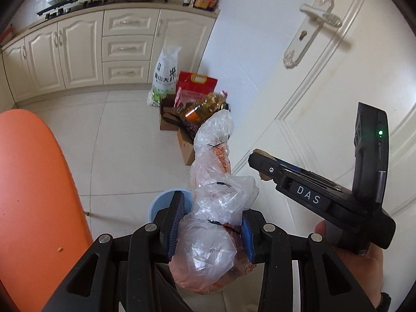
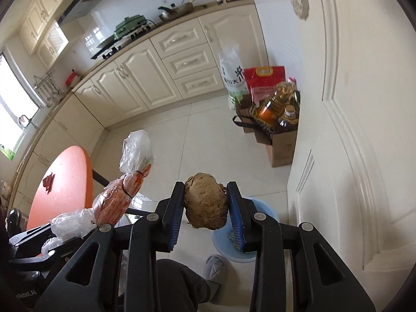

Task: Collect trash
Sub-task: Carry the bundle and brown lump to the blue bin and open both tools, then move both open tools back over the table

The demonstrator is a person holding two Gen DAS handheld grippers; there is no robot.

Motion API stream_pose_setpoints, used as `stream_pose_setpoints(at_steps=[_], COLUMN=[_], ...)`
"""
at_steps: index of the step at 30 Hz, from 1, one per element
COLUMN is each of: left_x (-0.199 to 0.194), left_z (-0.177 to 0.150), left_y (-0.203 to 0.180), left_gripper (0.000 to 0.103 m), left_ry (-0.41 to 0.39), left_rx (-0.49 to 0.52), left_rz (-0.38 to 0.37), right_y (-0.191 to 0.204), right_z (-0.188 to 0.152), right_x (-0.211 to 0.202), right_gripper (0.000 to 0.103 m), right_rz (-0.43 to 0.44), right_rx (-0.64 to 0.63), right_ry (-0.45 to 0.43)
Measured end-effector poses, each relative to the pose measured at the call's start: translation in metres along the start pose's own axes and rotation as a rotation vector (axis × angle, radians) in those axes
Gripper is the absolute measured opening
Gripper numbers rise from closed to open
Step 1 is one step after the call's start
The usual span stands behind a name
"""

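Left gripper [image 1: 210,223]: blue-padded fingers [image 1: 174,223] clamped on a crumpled plastic bag [image 1: 215,195], clear film over orange printed packaging, tied at several places with thin black bands; the bag stands up between the pads and its twisted neck rises well above the fingertips. In the right wrist view the same bag [image 2: 122,195] sits to the left of the right gripper, apart from it. Right gripper [image 2: 206,202]: fingers closed against both sides of a brown, rough-skinned lump [image 2: 205,200], possibly a spoiled root or piece of food, held at the fingertips with its lower end hanging below the pads. From the left wrist view that gripper [image 1: 262,166] lies to the right of the bag, the lump only partly visible at its tip. Light blue bin [image 2: 260,208]: on the white tiled floor [image 1: 124,135], directly below and behind the right gripper's fingers; in the left wrist view its rim [image 1: 163,200] shows just behind the left finger. Orange round tabletop [image 1: 33,195]: to the left. Cardboard box [image 2: 280,145] with oil bottles [image 2: 275,101]: against the wall, well apart from both grippers.
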State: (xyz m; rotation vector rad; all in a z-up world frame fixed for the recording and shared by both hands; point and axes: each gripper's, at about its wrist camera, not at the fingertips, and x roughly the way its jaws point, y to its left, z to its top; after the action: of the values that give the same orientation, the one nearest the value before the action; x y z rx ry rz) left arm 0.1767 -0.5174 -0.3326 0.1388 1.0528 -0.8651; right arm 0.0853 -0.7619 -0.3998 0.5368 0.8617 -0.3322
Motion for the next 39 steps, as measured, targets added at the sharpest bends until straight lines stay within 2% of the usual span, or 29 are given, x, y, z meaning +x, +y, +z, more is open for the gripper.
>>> stream_pose_setpoints(at_steps=[6,11,13,14,15,16,17,18,20,24,28,34,39], left_x=[0.068,0.122,0.139,0.15,0.149,0.148,0.148,0.146,0.141,0.116,0.073,0.003,-0.054], left_z=[0.024,0.055,0.063,0.072,0.075,0.076,0.08,0.081,0.083,0.075,0.054,0.02,-0.014], left_y=[0.0,-0.01,-0.012,-0.019,-0.02,-0.023,-0.026,-0.028,-0.037,-0.05,-0.057,-0.067,-0.052], left_gripper=[0.036,0.038,0.042,0.051,0.062,0.066,0.071,0.075,0.08,0.083,0.085,0.091,0.092], left_ry=[0.104,0.205,0.248,0.26,0.257,0.243,0.234,0.227,0.212,0.15,0.067,-0.066,-0.152], left_rx=[-0.032,-0.043,-0.046,-0.043,-0.041,-0.035,-0.029,-0.022,-0.003,0.031,0.044,0.064,0.024], left_rz=[0.017,0.029,0.041,0.054,0.065,0.076,0.083,0.089,0.105,0.136,0.163,0.196,0.211], right_y=[-0.029,-0.049,-0.057,-0.06,-0.063,-0.064,-0.064,-0.064,-0.064,-0.054,-0.045,-0.018,0.021], right_z=[-0.006,-0.005,-0.006,-0.006,-0.007,-0.008,-0.007,-0.007,-0.006,-0.004,0.0,0.01,0.019], right_x=[0.051,0.084,0.092,0.093,0.092,0.09,0.088,0.087,0.08,0.066,0.054,0.018,-0.02], right_gripper=[0.033,0.039,0.057,0.062,0.07,0.079,0.082,0.087,0.091,0.103,0.103,0.103,0.103], right_rz=[0.0,-0.013,-0.021,-0.021,-0.022,-0.029,-0.035,-0.04,-0.042,-0.036,-0.049,-0.028,-0.003], right_rx=[0.064,0.12,0.14,0.151,0.158,0.163,0.164,0.164,0.167,0.167,0.164,0.128,0.073], right_ry=[0.084,0.14,0.147,0.149,0.144,0.135,0.127,0.12,0.109,0.092,0.091,0.024,-0.041])
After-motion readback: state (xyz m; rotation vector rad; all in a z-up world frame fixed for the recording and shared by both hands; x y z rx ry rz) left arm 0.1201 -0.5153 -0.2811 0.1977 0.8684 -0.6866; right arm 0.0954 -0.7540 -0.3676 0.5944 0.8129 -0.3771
